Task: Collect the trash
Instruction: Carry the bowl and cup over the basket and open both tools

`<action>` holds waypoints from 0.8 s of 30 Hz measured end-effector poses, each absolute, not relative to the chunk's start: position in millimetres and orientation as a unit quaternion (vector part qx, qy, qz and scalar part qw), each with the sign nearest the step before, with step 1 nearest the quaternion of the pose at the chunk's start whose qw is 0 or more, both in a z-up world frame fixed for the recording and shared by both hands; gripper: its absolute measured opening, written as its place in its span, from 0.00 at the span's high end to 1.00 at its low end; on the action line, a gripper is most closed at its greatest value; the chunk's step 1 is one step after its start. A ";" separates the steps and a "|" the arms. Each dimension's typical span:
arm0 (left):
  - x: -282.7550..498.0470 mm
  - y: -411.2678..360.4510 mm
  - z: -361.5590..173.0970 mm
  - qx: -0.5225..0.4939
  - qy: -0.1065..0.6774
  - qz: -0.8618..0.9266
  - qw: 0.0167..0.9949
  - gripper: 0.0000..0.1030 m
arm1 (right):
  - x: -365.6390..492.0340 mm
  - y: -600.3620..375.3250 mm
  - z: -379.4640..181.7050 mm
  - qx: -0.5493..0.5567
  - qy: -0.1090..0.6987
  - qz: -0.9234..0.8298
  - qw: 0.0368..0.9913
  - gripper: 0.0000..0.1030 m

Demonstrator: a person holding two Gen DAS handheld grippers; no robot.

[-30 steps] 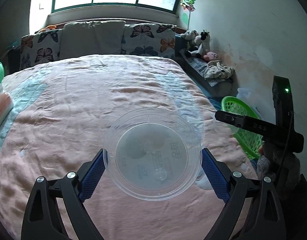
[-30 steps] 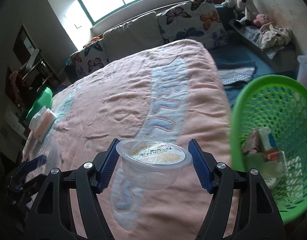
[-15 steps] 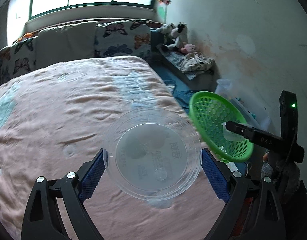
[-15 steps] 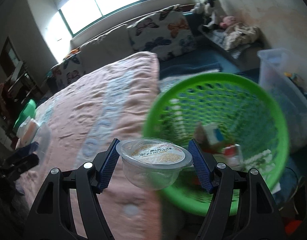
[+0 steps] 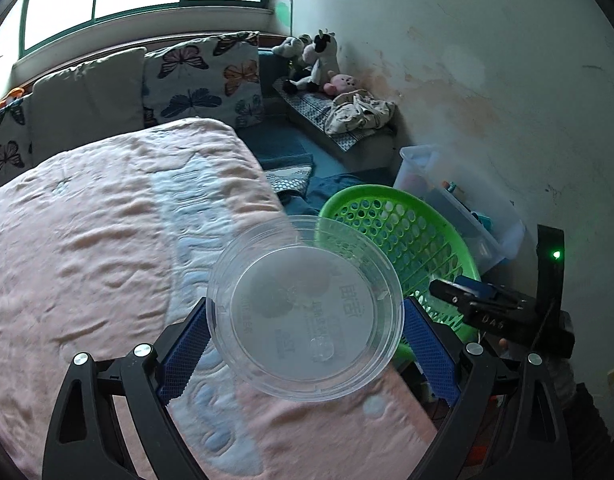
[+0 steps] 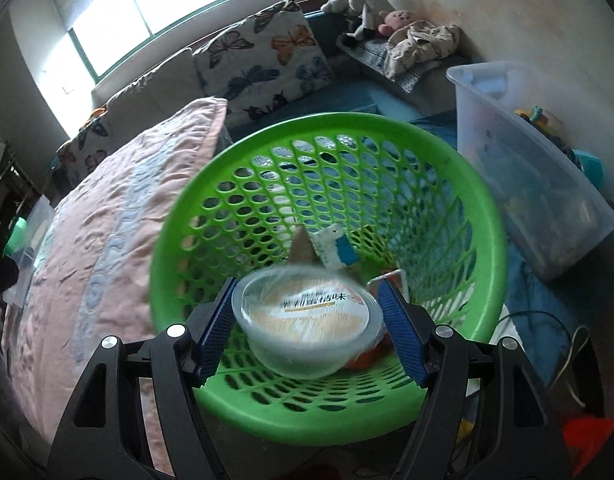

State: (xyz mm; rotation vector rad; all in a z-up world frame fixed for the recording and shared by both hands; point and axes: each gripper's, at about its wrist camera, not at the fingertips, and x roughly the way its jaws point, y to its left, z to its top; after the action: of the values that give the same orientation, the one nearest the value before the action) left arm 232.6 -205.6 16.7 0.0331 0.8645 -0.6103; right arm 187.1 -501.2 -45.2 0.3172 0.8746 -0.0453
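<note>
My left gripper (image 5: 305, 338) is shut on a clear round plastic lid (image 5: 305, 312), held over the bed's right edge next to the green basket (image 5: 423, 236). My right gripper (image 6: 307, 330) is over the green mesh basket (image 6: 327, 400). A clear plastic cup with a printed film lid (image 6: 305, 322) is blurred between its blue pads, which look slightly apart from it. A small white and blue carton (image 6: 335, 246) and other trash lie in the basket. The right gripper also shows in the left wrist view (image 5: 503, 312).
The bed with a pink blanket (image 5: 87, 240) is on the left. A clear storage bin (image 6: 539, 184) stands right of the basket. Butterfly pillows (image 5: 203, 80) and plush toys (image 5: 315, 60) lie at the back. Cables lie on the floor (image 6: 547, 340).
Both grippers moved right, from over the bed toward the basket. The right gripper now hangs over the basket's inside, and the cup looks blurred and loosened between its pads.
</note>
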 end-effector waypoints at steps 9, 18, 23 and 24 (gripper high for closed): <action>240.4 -238.4 12.1 0.031 0.418 -0.306 0.855 0.13 | 185.3 -510.5 -48.4 0.158 0.417 -0.026 0.895 0.27; 242.8 -273.2 4.8 0.043 0.428 -0.325 0.842 0.13 | 160.0 -518.6 -31.6 0.167 0.393 -0.030 0.904 0.26; 241.1 -296.2 -5.2 0.058 0.436 -0.333 0.834 0.13 | 143.0 -521.7 -24.1 0.168 0.383 -0.033 0.908 0.26; 240.8 -301.0 -7.3 0.061 0.438 -0.334 0.832 0.13 | 139.9 -522.3 -23.4 0.167 0.382 -0.034 0.909 0.26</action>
State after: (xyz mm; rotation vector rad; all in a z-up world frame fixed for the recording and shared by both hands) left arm 240.8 -301.0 -7.3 0.1290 0.9284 -0.7088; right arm 139.9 -522.3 -23.4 0.3442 0.7875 -0.0699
